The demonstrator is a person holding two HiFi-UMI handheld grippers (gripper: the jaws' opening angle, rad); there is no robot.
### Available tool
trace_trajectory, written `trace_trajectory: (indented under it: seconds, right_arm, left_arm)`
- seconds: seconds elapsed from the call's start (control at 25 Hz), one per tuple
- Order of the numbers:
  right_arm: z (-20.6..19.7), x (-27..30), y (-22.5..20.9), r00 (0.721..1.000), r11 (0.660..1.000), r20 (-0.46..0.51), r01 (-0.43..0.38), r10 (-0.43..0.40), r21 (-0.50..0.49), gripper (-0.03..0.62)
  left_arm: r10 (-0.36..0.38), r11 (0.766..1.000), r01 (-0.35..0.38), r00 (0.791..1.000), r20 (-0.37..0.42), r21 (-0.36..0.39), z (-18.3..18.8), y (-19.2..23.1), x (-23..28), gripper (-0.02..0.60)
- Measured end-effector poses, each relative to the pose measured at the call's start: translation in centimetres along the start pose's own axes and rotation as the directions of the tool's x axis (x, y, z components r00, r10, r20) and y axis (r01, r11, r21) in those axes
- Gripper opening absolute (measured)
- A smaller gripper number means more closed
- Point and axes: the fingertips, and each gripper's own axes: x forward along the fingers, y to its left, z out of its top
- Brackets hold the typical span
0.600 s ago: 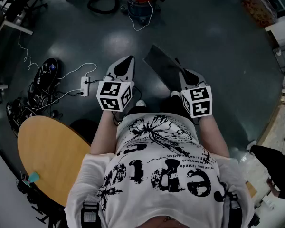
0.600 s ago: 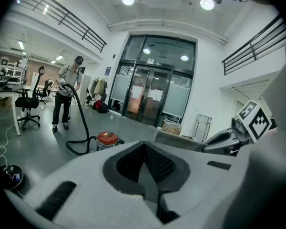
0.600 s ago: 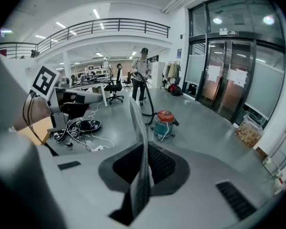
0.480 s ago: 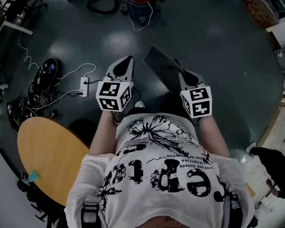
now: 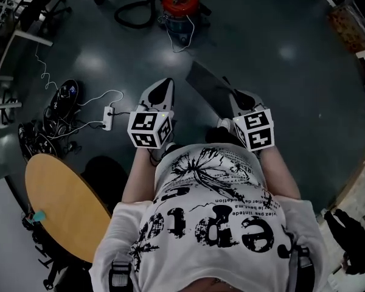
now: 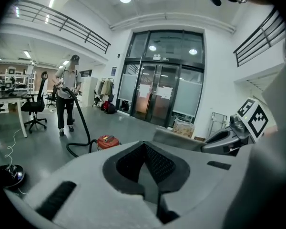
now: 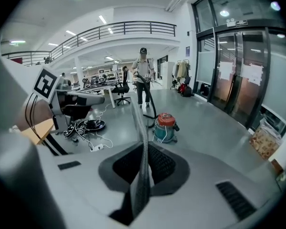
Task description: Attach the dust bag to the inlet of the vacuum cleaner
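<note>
Since a moment ago the vacuum cleaner (image 5: 181, 9) has slid lower in the head view. It seems a little nearer, yet still stands well ahead of both tools on the floor (image 5: 292, 102). The right hand-held gripper (image 5: 236, 97) stays clamped narrow on the flat grey dust bag (image 5: 207, 85), which juts forward from its jaws. Just beside it, the left hand-held gripper (image 5: 163, 84) has its jaws together on nothing. The shirt (image 5: 213, 212) bears large upside-down lettering, too broken to read surely.

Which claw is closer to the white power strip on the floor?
Left. The left claw hovers nearest the white power strip; the right claw, gripping the flat grey dust bag, sits beyond the left one.
</note>
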Motion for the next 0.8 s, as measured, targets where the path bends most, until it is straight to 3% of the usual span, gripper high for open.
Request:
trace_trajectory:
  seconds: [0.2, 0.4, 0.6, 0.8]
  right_arm:
    - [-0.1, 0.2, -8.9, 0.999, 0.998, -0.001, -0.045, 0.045, -0.052, 0.028]
    - [0.0, 1.0, -16.9, 0.998, 0.997, -0.033, -0.051, 0.049, -0.063, 0.028]
    - [0.8, 3.1, -22.8, 0.999, 0.999, -0.042, -0.028, 0.028, -0.015, 0.028]
    - [3.7, 7.1, -28.1, 0.999, 1.000, -0.053, -0.009, 0.010, 0.017, 0.028]
  left_arm:
    - [0.049, 0.998, -0.048, 0.999, 0.023, -0.027, 1.5, -4.8, 6.9, 0.003]
    - [0.100, 0.992, -0.099, 0.995, 0.008, -0.080, 2.3, -7.0, 11.6, 0.003]
    - [0.147, 0.984, -0.150, 0.989, -0.036, -0.094, 2.4, -5.4, 15.3, 0.003]
    - [0.141, 0.981, -0.145, 0.989, -0.040, -0.131, 3.8, -2.1, 23.0, 0.003]
